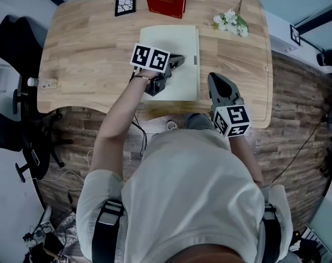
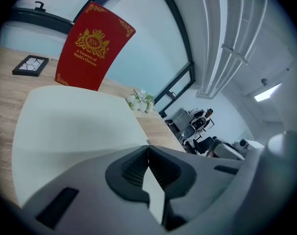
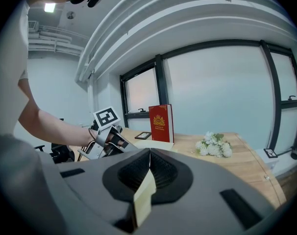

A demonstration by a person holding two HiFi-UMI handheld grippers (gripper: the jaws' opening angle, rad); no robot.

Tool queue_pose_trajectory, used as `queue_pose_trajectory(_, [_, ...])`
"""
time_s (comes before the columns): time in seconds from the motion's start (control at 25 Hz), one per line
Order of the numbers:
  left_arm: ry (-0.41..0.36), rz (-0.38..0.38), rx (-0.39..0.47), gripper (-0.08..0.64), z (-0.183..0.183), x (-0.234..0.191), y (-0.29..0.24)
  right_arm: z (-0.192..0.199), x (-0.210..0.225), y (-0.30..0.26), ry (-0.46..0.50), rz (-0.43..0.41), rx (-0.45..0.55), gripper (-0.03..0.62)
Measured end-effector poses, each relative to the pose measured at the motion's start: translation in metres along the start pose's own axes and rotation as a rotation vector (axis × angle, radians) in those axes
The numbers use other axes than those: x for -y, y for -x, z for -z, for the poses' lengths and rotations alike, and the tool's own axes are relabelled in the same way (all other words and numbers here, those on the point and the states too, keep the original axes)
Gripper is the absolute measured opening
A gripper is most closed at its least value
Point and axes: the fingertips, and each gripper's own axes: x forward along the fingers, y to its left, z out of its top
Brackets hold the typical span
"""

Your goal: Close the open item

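In the head view, the cream folder lies flat in the middle of the wooden table, with its cover down. The left gripper is above the folder and its tips are near the folder's right edge. The right gripper is just beside that edge, at the near side of the table.

In the left gripper view, the jaws are pressed together with nothing between them. The cream cover spreads out below them. A red book stands upright behind it.

In the right gripper view, these jaws are also together and empty. White flowers lie on the table at the right.
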Motion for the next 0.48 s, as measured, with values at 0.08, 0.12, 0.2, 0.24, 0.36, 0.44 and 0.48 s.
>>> queue_pose_trajectory(0.08, [-0.003,-0.007,-0.01,0.021,0.003,-0.001,-0.003,0.001,0.001,0.0,-0.002,0.0,-0.001,0.018])
queue_pose_trajectory(0.12, [-0.004,-0.01,-0.015,0.021,0.004,-0.002,-0.004,0.001,0.001,0.0,-0.003,0.001,-0.001,0.018])
queue_pose_trajectory(0.2, [-0.005,-0.017,-0.023,0.021,0.006,-0.003,-0.007,0.001,0.002,0.0,-0.004,0.001,-0.001,0.018])
queue_pose_trajectory(0.24, [-0.006,-0.019,-0.026,0.021,0.006,-0.003,-0.008,0.001,0.002,0.0,-0.005,0.002,-0.001,0.018])
queue_pose_trajectory(0.36, [-0.011,-0.026,-0.037,0.021,0.008,-0.004,-0.011,0.001,0.004,0.001,-0.006,0.005,-0.001,0.018])
queue_pose_trajectory(0.44, [-0.01,-0.029,-0.044,0.021,0.01,-0.005,-0.014,0.001,0.005,0.002,-0.008,0.008,-0.001,0.018])
queue_pose_trajectory(0.48, [-0.009,-0.029,-0.047,0.021,0.01,-0.006,-0.015,0.001,0.006,0.002,-0.009,0.01,-0.001,0.018])
